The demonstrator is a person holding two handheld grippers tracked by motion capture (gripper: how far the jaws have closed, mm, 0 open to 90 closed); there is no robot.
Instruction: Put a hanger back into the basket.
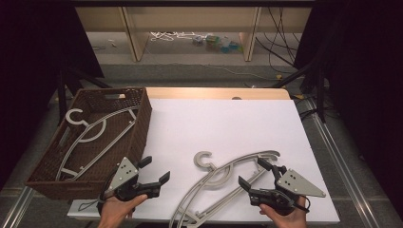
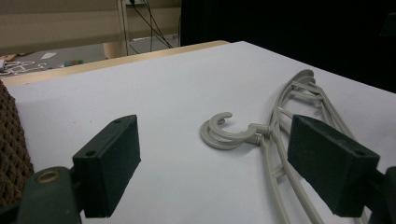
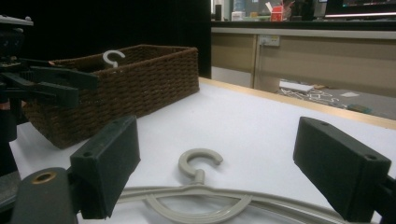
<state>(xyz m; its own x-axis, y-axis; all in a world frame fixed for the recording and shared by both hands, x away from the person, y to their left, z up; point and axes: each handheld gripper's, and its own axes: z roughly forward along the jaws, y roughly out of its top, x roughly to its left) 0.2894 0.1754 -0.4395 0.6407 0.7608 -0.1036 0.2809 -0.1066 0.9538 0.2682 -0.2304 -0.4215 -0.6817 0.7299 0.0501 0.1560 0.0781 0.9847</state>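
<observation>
Right claw [image 1: 259,173] spread over hangers [image 1: 223,183] near worktop's front edge; left claw [image 1: 154,171] spread, empty. My worry: stacked hangers tangle, lift together.

Pale grey hangers [image 1: 223,178], brown basket [image 1: 138,137] (woven), white table [image 1: 228,128]

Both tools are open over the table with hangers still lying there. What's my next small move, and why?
Probably ease the right tool down and shut it on the hangers lying on the white table. Its jaws stand open right over their arm, nothing held. One hanger already lies in the wicker basket, so these likely go there next. The left tool is open, farther off.
</observation>
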